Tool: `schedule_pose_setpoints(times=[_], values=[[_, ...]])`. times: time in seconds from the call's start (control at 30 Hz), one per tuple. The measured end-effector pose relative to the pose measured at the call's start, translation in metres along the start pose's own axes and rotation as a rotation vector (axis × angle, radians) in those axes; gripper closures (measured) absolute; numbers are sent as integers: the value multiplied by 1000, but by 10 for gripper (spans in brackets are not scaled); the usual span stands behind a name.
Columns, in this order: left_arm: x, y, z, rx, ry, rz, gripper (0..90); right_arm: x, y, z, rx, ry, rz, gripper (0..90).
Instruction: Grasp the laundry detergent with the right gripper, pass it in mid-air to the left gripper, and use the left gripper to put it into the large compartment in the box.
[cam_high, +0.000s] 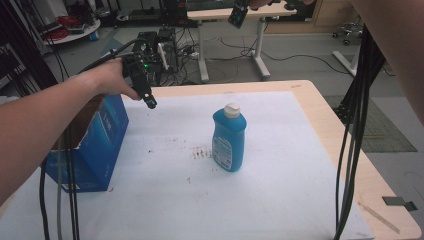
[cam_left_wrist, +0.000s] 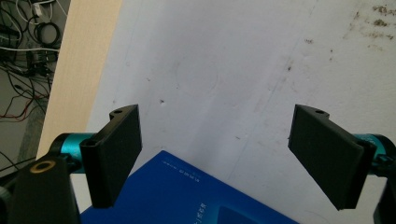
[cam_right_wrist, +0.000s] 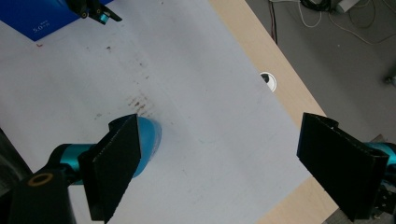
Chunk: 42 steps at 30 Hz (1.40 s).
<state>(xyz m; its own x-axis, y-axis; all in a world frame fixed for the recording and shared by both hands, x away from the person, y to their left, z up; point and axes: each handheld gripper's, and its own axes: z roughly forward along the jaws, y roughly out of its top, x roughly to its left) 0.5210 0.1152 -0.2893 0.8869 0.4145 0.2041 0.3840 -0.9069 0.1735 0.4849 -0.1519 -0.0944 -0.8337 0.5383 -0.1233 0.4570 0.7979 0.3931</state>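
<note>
A: Figure, high view. Where do your 2 grippers stand, and where is the thing in hand?

B: The blue bottle (cam_high: 229, 139) with its white cap stands upright near the middle of the white mat (cam_high: 280, 190) on the desk (cam_high: 330, 125), touched by nothing. Your left gripper (cam_high: 149, 101) hangs above the far corner of the open blue box (cam_high: 95, 150) at the desk's left side. Your right gripper (cam_high: 239, 15) is raised high over the far edge. In the 2 gripper views the fingers (cam_left_wrist: 116, 154) of the left and the fingers (cam_right_wrist: 116, 163) of the right stand spread wide, pinching nothing.

A: How do you do the step well?

B: In my judgement the reach to the bottle comes next. In the right gripper view the bottle (cam_right_wrist: 144, 144) lies below, partly behind 1 finger, so bring that gripper down until the body sits squarely between both fingers before you press. Grip the broad body, not the tapered neck; a tall narrow bottle probably tips if nudged from 1 side.

A: What of edges and open room?

B: Open mat lies all around the bottle, most of it toward you and to the right. The box is well apart on the left. The hanging cables (cam_high: 350, 125) cross the right side and could snag a low sweep. A cable hole (cam_right_wrist: 268, 80) marks the bare wood just beside the mat's edge.
</note>
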Motion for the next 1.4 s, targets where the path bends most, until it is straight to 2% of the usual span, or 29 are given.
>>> schedule_pose_setpoints(times=[0.33,0.53,0.83,1.4], values=[[2,-3,2,-8,-6,-3,175,9,-15,2,-11,13,-4,134],[4,-8,-1,-18,-7,-21,175,13,-22,-3,-30,8,-12,134],[2,-9,-8,-36,-3,-8,175,19,-35,-6,-61,14,-11,134],[-1,-11,-14,-40,1,-13,176,34,-62,12,-106,29,13,134]])
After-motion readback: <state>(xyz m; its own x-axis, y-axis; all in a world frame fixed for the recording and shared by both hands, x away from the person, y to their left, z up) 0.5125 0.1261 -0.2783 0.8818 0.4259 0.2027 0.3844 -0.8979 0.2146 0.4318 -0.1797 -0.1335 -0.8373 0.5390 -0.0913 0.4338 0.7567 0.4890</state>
